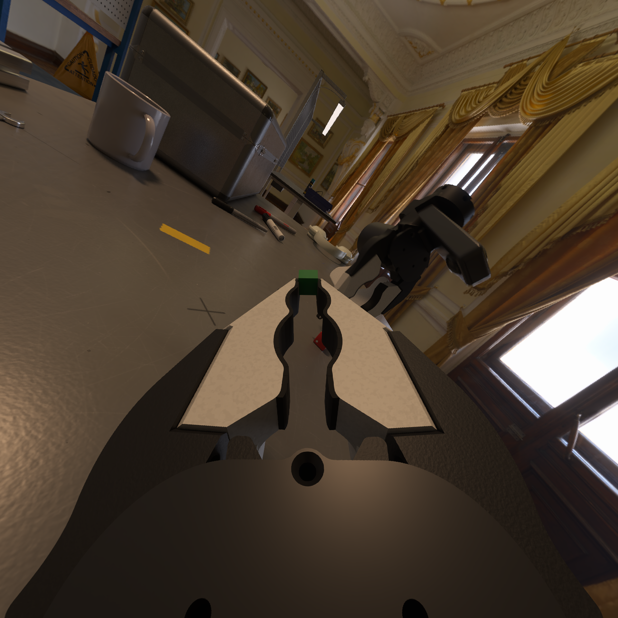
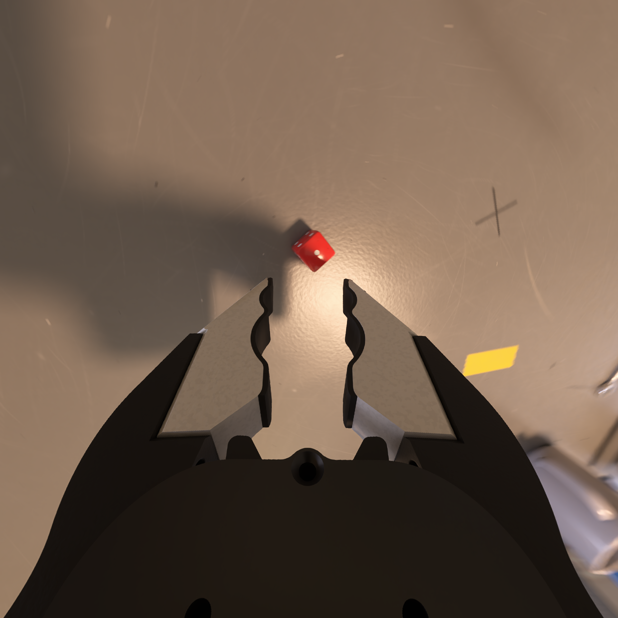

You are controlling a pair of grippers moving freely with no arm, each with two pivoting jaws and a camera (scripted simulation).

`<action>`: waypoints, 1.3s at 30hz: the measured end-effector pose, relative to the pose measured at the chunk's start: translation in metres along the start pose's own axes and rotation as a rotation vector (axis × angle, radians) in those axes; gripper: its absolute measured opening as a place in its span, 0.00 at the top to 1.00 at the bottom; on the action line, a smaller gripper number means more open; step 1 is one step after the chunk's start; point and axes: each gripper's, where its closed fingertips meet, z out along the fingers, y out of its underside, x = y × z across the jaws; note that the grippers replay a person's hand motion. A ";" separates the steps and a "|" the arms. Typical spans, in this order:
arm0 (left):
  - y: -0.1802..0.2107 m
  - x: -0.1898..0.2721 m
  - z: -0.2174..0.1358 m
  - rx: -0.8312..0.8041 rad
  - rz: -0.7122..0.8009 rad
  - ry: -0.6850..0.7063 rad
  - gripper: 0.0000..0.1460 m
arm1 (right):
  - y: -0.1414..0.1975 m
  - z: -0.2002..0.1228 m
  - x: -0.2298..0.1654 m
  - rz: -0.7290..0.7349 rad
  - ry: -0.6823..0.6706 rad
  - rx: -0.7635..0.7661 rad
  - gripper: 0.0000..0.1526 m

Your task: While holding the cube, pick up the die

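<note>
My left gripper (image 1: 308, 284) is shut on a small green cube (image 1: 308, 282), pinched at its fingertips above the grey table. A red die (image 1: 319, 341) shows on the table through the gap between the left fingers. In the right wrist view the red die (image 2: 313, 250) with white pips lies on the table just beyond my right gripper (image 2: 308, 283), which is open and empty and points down at the table. The right gripper (image 1: 384, 294) also shows farther off in the left wrist view, hovering over the table.
A white mug (image 1: 128, 122) and a metal case (image 1: 207, 113) stand at the back left. Markers (image 1: 267, 220) lie by the case. A yellow tape strip (image 1: 185, 238) and a pencilled cross (image 1: 206, 311) mark the table (image 1: 67, 267); the strip (image 2: 490, 359) and cross (image 2: 496, 210) also show in the right wrist view.
</note>
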 end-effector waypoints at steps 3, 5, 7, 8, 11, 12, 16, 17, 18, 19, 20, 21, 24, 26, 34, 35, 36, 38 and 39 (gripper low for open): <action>0.000 0.000 0.000 -0.003 -0.003 0.003 0.94 | 0.000 0.004 -0.003 -0.253 -0.027 -0.095 0.76; 0.000 0.000 0.000 -0.004 -0.002 0.003 0.94 | -0.002 0.005 -0.001 -0.380 -0.026 -0.105 0.77; 0.001 0.000 0.000 -0.005 -0.003 0.003 0.94 | -0.006 0.005 0.004 -0.486 -0.013 -0.102 0.77; 0.001 0.000 0.000 -0.005 -0.002 0.003 0.94 | -0.008 0.005 0.007 -0.533 -0.003 -0.101 0.76; 0.001 0.000 0.000 -0.006 -0.002 0.003 0.94 | -0.008 0.007 0.007 -0.617 -0.044 -0.114 0.76; 0.001 0.000 0.001 -0.006 -0.003 0.004 0.94 | -0.008 0.008 0.006 -0.628 -0.074 -0.116 0.77; 0.001 0.000 0.001 -0.007 -0.003 0.006 0.94 | -0.004 0.012 0.004 -0.633 -0.143 -0.103 0.79; 0.001 0.000 0.001 -0.008 -0.004 0.007 0.94 | -0.003 0.012 0.005 -0.630 -0.148 -0.101 0.79; 0.001 0.001 0.001 -0.009 -0.005 0.009 0.94 | -0.003 0.012 0.006 -0.629 -0.148 -0.102 0.80; 0.001 0.001 0.001 -0.010 -0.005 0.009 0.94 | -0.003 0.013 0.007 -0.632 -0.146 -0.101 0.81; 0.001 0.001 0.001 -0.011 -0.005 0.010 0.94 | -0.004 0.013 0.007 -0.630 -0.141 -0.097 0.84; 0.001 0.001 0.001 -0.011 -0.005 0.011 0.94 | -0.005 0.014 0.007 -0.624 -0.133 -0.088 0.88; 0.001 0.001 0.001 -0.010 -0.005 0.011 0.94 | -0.008 0.014 0.009 -0.503 -0.109 -0.072 0.88; 0.001 0.001 0.001 -0.009 -0.006 0.011 0.94 | -0.012 0.014 0.012 -0.356 -0.091 -0.037 0.88; 0.003 0.001 0.002 -0.023 -0.011 0.014 0.94 | -0.030 0.001 0.057 0.366 0.071 0.272 0.88; 0.003 0.001 0.002 -0.025 -0.011 0.014 0.94 | -0.033 -0.002 0.062 0.431 0.086 0.328 0.88; 0.003 0.001 0.002 -0.026 -0.010 0.014 0.94 | -0.036 -0.005 0.067 0.490 0.099 0.388 0.88; 0.003 0.000 0.002 -0.025 -0.011 0.012 0.94 | -0.037 -0.008 0.078 0.580 0.148 0.475 0.88; 0.003 0.000 0.002 -0.026 -0.011 0.010 0.94 | -0.037 -0.009 0.082 0.604 0.172 0.504 0.88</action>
